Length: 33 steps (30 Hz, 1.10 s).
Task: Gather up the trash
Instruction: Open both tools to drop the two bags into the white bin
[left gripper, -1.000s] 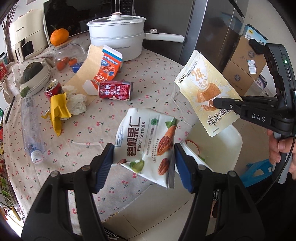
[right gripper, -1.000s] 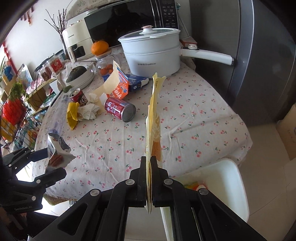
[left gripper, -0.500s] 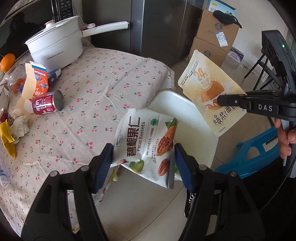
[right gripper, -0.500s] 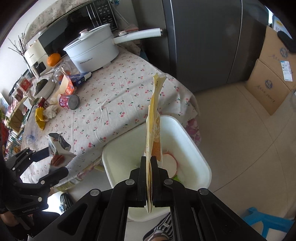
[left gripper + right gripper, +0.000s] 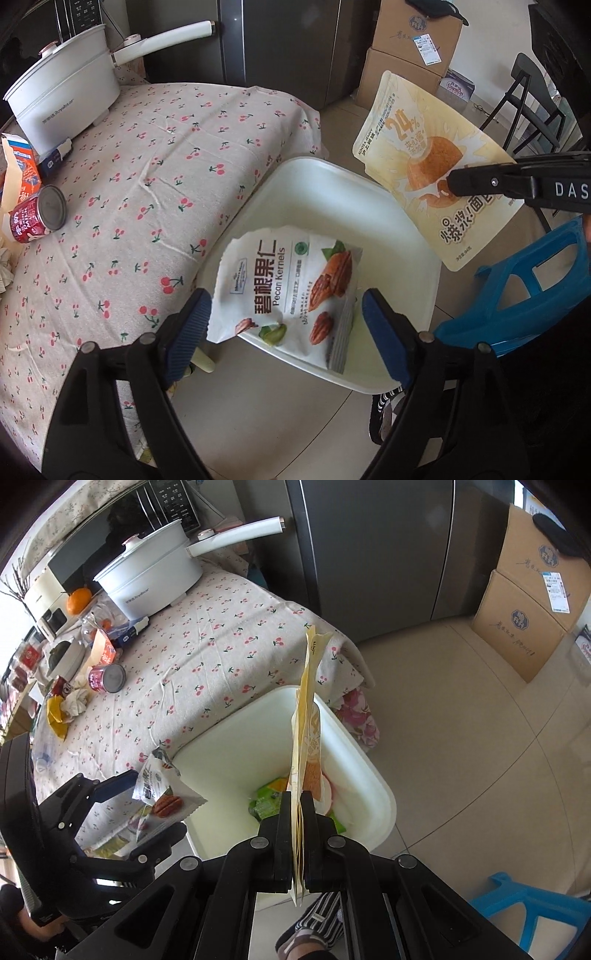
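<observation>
A white pecan kernels bag [image 5: 284,288] hangs between the blue pads of my left gripper [image 5: 286,317] over the near rim of the white trash bin [image 5: 332,192]. The left jaws are opening, and a gap shows between the right pad and the bag. In the right wrist view the same bag [image 5: 162,794] sits at the bin's left edge. My right gripper [image 5: 296,805] is shut on a yellow snack pouch [image 5: 308,716], held edge-up above the bin [image 5: 373,775], which has wrappers at its bottom. From the left wrist, the pouch [image 5: 417,155] hangs over the bin's far side.
The cherry-print table [image 5: 147,184] borders the bin on the left, with a red can [image 5: 37,218], a torn carton [image 5: 18,173] and a white pot [image 5: 62,96]. A blue stool [image 5: 528,288] stands right of the bin. Cardboard boxes [image 5: 532,605] and a dark fridge [image 5: 369,554] lie beyond.
Both grippers swung off the table to above the white bin, carrying their bags. The left jaws have spread wider, and the pecan bag now sits loose between them.
</observation>
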Available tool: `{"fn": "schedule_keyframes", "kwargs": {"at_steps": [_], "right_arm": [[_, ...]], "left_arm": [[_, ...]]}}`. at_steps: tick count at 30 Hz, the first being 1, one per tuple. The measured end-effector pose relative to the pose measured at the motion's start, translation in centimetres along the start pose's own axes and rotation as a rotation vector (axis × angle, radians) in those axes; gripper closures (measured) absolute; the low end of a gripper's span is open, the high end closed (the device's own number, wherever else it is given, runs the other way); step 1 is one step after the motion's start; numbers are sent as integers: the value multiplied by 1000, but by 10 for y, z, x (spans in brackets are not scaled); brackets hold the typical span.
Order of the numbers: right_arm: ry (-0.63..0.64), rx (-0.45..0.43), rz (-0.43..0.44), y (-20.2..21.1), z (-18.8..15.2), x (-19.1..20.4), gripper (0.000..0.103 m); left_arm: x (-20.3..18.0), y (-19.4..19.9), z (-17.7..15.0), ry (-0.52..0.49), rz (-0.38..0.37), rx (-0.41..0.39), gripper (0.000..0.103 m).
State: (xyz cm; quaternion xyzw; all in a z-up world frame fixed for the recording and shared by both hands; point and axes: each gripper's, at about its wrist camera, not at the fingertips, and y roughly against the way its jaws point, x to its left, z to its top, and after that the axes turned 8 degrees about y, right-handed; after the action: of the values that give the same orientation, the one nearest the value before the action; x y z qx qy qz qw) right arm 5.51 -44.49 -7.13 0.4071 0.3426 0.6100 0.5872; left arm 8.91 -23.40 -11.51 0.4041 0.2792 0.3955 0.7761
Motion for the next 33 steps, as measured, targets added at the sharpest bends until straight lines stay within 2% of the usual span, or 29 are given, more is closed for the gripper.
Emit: {"fn": "schedule_keyframes", "kwargs": {"at_steps": [1, 3, 7, 13, 20, 24, 26, 28, 29, 30, 33], "right_arm": [[-2, 2, 0, -1, 0, -1, 99], [-6, 7, -1, -2, 0, -2, 99], [2, 17, 1, -5, 0, 0, 99], [21, 75, 33, -26, 0, 12, 99], [17, 158, 81, -60, 1, 28, 98], [30, 187, 66, -72, 5, 36, 94], [33, 193, 47, -74, 7, 38, 84], [35, 198, 17, -74, 9, 42, 63], [40, 190, -5, -72, 11, 44, 45], [48, 173, -26, -69, 12, 47, 35], [87, 130, -57, -56, 16, 56, 32]], "left_arm": [[0, 0, -1, -5, 12, 3, 10], [-1, 1, -2, -17, 41, 8, 4], [9, 14, -4, 10, 55, 1, 1], [33, 39, -9, 49, 119, -34, 1], [60, 61, -20, 99, 143, -56, 1], [68, 70, -27, 97, 167, -67, 1], [71, 72, -29, 94, 175, -70, 1], [75, 76, -31, 98, 180, -76, 1], [77, 77, -32, 102, 181, -77, 1], [79, 78, -32, 106, 182, -78, 1], [85, 82, -34, 121, 185, -82, 1]]}}
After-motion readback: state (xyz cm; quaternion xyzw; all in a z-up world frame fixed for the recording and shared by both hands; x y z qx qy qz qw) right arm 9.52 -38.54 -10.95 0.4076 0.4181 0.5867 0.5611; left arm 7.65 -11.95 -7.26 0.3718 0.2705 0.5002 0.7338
